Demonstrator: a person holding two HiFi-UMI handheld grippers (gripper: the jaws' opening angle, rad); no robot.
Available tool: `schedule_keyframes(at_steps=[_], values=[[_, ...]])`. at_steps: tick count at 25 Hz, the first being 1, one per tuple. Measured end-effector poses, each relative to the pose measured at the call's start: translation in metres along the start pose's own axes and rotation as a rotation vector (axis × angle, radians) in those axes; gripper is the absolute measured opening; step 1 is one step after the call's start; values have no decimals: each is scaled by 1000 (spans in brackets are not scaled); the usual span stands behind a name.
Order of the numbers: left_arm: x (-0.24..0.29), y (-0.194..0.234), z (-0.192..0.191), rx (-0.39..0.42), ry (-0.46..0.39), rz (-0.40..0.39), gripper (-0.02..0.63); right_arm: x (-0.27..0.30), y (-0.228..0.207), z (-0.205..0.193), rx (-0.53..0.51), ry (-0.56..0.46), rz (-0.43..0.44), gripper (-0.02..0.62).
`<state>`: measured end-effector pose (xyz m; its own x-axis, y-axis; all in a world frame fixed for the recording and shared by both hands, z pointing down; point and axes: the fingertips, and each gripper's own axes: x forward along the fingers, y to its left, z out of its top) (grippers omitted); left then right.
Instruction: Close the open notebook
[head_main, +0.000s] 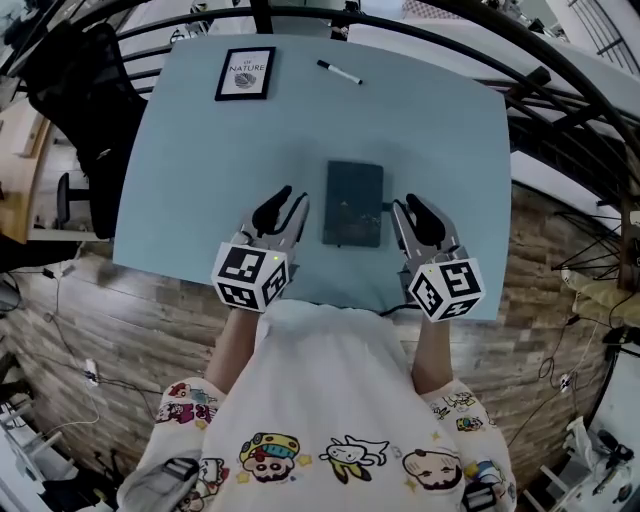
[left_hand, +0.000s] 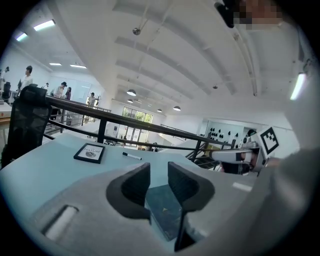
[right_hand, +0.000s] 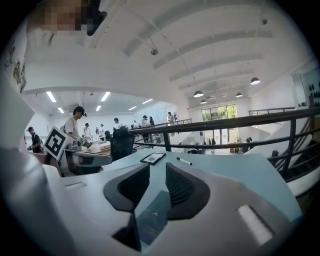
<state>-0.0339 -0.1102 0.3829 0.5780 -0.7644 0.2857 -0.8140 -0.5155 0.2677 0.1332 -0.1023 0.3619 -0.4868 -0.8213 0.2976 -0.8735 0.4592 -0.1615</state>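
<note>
Head view, closed notebook (head_main: 353, 203) mid-frame on table (head_main: 200, 150), between left gripper (head_main: 296, 197) and right gripper (head_main: 404, 202), jaws parted, empty.

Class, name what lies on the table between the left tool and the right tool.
The closed notebook lies flat between the left tool and the right tool, touched by neither, as the head view shows.
</note>
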Motion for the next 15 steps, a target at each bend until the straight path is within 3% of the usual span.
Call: schedule_keyframes(at_steps=[9,15], values=[[-15,1,3,31,-53,13,12,-18,5,-5,-52,-68,-56,9],[-14,-5,-1,46,-53,-7,-2,-27,-4,-11,-31,-72,-110,8]])
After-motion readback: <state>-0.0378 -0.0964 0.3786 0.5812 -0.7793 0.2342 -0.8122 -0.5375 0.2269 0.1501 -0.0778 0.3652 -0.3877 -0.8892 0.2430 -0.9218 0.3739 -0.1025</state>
